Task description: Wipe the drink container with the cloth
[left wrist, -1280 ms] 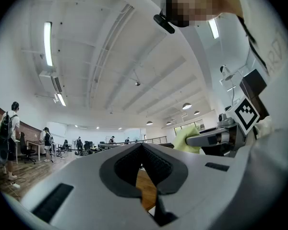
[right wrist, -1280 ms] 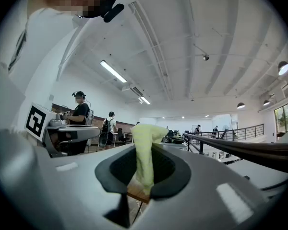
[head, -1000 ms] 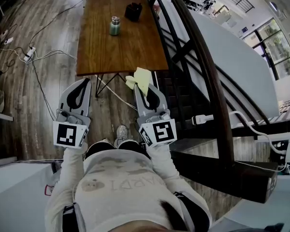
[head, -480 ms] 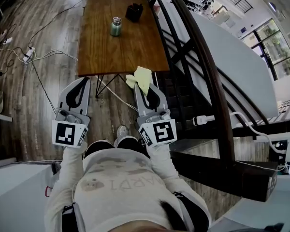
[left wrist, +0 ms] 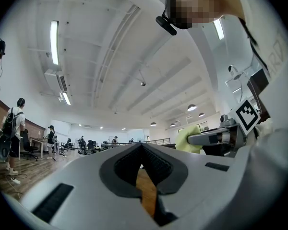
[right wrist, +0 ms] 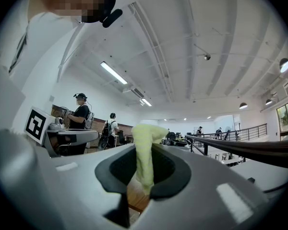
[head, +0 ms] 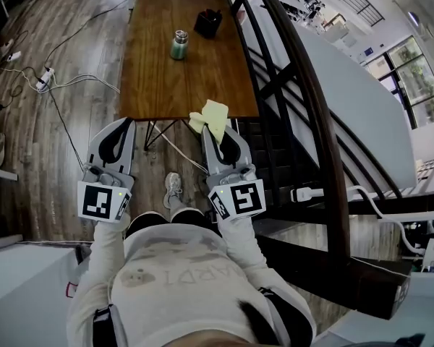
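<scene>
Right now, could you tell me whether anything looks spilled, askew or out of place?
Nothing stands out: the drink container stands upright on the table, no spill shows, and the right hand-held gripper holds the cloth.

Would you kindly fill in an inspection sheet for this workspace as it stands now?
Surface: wooden table, ahead of the person.
Job's things: drink container upright on the table; yellow cloth in the right gripper.
Clutter: dark holder at the table's far end.
Grippers: left gripper shut, empty; right gripper shut on the yellow cloth.
Cables: power strip and cables on the floor, left.
Surroundings: dark railing right of the table; wooden floor.
</scene>
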